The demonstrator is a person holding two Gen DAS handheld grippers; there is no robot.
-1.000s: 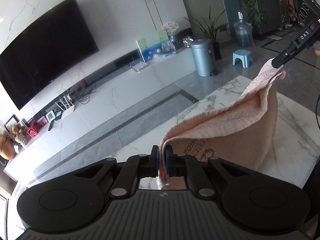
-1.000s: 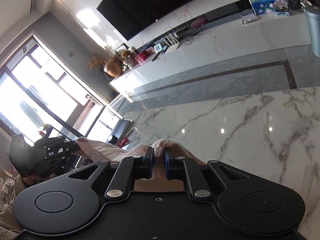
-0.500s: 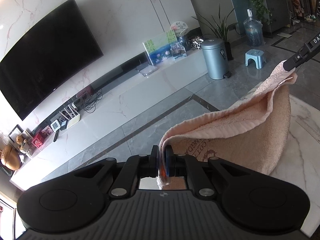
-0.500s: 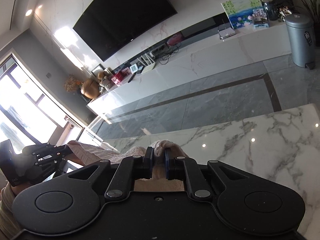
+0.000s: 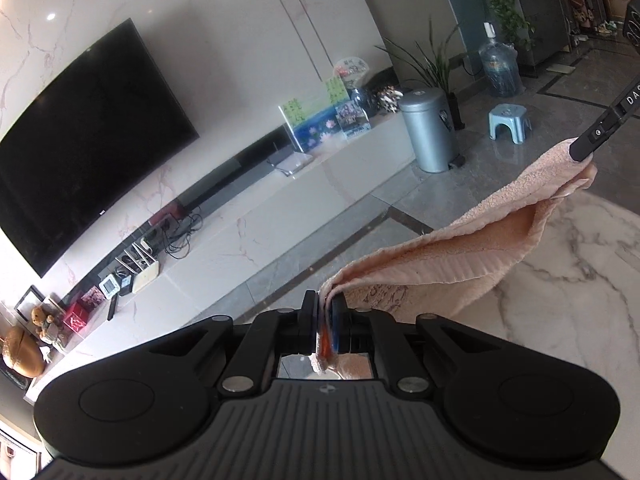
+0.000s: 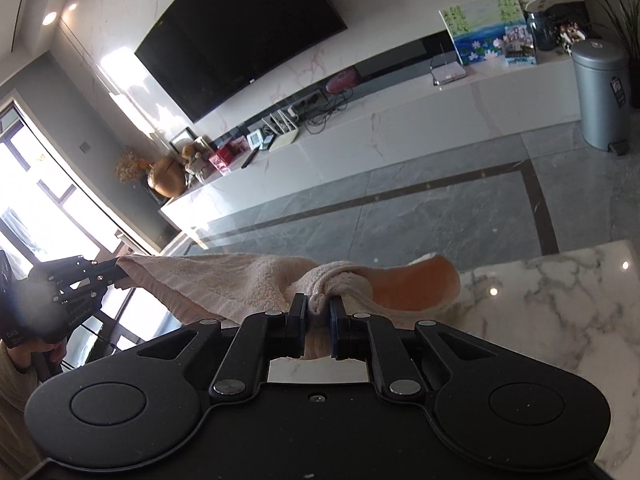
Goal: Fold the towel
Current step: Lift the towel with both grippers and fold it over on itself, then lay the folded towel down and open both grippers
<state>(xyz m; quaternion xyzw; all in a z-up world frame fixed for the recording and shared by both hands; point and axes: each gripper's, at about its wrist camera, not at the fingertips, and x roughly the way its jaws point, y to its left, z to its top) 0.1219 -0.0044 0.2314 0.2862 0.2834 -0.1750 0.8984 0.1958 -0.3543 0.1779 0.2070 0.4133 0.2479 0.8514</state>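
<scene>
Towel [image 5: 460, 256] in the air between my two tongs, fold only started.
My left gripper [image 5: 326, 320] and right gripper [image 6: 318, 312] each pinch one corner; it sags doubled over the marble table [image 5: 560, 300], not yet laid flat. Its lower edge and other corners are hidden.

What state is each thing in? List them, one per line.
Towel: lifted, hanging slack between both grippers, partly over the marble table.
Left gripper: shut on a towel corner.
Right gripper: shut on a bunched towel corner.
Television: screen dark.
Bin: lid closed, upright.
Stool: upright on the floor.
</scene>
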